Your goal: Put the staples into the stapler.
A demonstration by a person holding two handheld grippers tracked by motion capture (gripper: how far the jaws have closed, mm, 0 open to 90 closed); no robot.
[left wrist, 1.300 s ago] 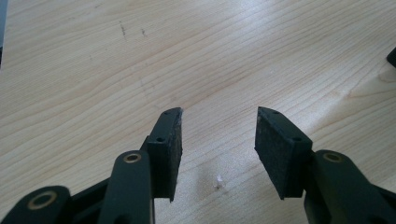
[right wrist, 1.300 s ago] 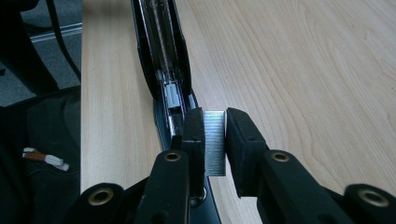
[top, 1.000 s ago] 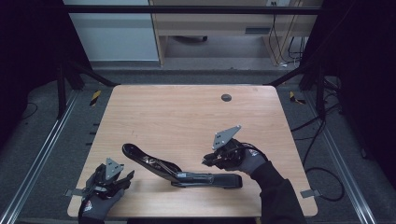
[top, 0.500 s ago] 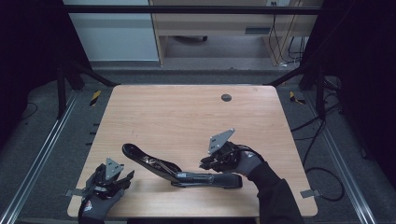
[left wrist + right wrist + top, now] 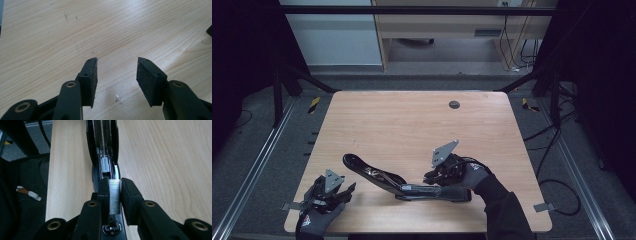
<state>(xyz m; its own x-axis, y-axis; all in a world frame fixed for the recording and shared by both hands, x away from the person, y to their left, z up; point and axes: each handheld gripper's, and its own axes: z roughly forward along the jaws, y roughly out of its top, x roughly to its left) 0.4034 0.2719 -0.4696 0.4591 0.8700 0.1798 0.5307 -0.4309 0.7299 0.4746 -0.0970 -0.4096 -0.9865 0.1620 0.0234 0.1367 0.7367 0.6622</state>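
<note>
Right gripper view: right gripper (image 5: 115,192) clamped on staple strip (image 5: 114,195) over opened stapler (image 5: 105,147); loading step; next, seating strip in channel; left gripper (image 5: 117,77) half open, empty, over counter (image 5: 125,30).

Black gloves with small red and white markings are worn on both hands, and a dark sleeve (image 5: 504,212) is seen on the right arm. Each black two-jaw gripper, left (image 5: 343,190) and right (image 5: 432,177), is topped by a grey three-cornered plate. Brass-coloured pivot rivets and small screws are set into the flat black jaw pads (image 5: 150,80).

No text, label, brand, number or sign can be read.
</note>
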